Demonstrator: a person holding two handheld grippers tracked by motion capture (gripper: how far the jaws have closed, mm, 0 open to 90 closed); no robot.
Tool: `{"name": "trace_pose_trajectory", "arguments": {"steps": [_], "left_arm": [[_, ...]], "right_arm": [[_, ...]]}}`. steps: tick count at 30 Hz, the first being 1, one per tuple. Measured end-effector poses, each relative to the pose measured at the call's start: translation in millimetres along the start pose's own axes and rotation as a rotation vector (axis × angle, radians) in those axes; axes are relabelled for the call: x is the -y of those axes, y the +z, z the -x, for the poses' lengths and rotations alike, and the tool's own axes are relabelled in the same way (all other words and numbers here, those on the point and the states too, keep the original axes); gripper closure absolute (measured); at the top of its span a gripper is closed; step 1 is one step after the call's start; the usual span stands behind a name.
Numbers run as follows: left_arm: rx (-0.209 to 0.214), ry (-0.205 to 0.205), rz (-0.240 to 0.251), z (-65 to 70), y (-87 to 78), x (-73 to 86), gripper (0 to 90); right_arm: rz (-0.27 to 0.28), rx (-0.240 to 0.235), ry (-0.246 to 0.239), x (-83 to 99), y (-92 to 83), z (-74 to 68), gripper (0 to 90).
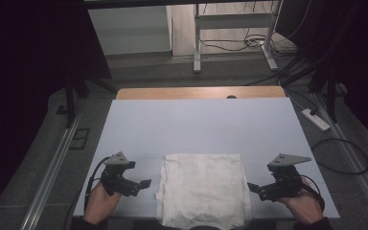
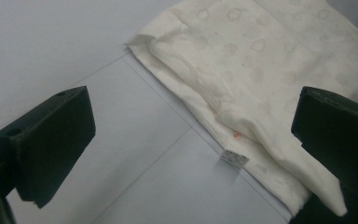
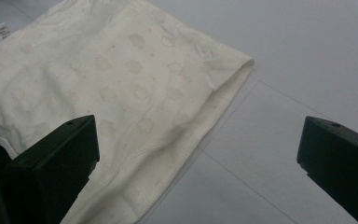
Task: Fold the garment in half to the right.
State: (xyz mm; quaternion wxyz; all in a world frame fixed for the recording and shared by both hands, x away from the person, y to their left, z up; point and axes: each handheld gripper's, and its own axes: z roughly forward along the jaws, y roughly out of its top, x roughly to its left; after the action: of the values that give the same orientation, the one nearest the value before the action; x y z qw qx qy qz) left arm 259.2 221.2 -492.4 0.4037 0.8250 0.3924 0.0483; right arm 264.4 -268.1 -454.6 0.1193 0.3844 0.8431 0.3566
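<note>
1. Left gripper point(image 1: 146, 183): held in the person's left hand point(image 1: 99, 203) at the near left of the table point(image 1: 196, 124), just beside the left edge of the folded garment point(image 1: 202, 189) and apart from it. Jaws stand wide apart and hold nothing. In the left gripper view the jaws frame bare table surface and the cloth's edge; the right-hand jaw overlaps the cloth in that view, but contact cannot be told.

2. Small white label point(image 2: 234, 159): pokes out from under the cloth's folded edge onto the table. Print on it is too blurred to read. A tiny orange mark point(image 2: 236, 135) sits on the cloth just above it.

3. Folded garment, centre near edge of the table: cream-white cloth folded into a rough rectangle, several layers thick, lying flat between the two grippers. Its near end hangs a little over the table's front edge. Close views show a faint printed pattern of pale cloud-like blobs point(image 3: 137, 41) and a stitched hem point(image 3: 168, 161) along one side. Possibly a small shirt; the fold hides the cut. Surface lightly creased, edges fairly even.

4. Right gripper point(image 1: 252, 187): held in the person's right hand point(image 1: 306, 206) at the near right, just beside the garment's right edge. Jaws spread wide, empty. In the right gripper view one jaw sits over the cloth's hemmed corner, the other over bare table.
</note>
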Motion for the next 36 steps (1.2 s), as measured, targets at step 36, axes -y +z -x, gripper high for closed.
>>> {"name": "trace_pose_trajectory", "arguments": {"steps": [36], "left_arm": [[-0.023,0.0,-0.052,-24.7,62.2,-47.8,0.0]], "right_arm": [[-0.077,0.013,-0.021,-39.4,61.2,22.9,0.0]]}}
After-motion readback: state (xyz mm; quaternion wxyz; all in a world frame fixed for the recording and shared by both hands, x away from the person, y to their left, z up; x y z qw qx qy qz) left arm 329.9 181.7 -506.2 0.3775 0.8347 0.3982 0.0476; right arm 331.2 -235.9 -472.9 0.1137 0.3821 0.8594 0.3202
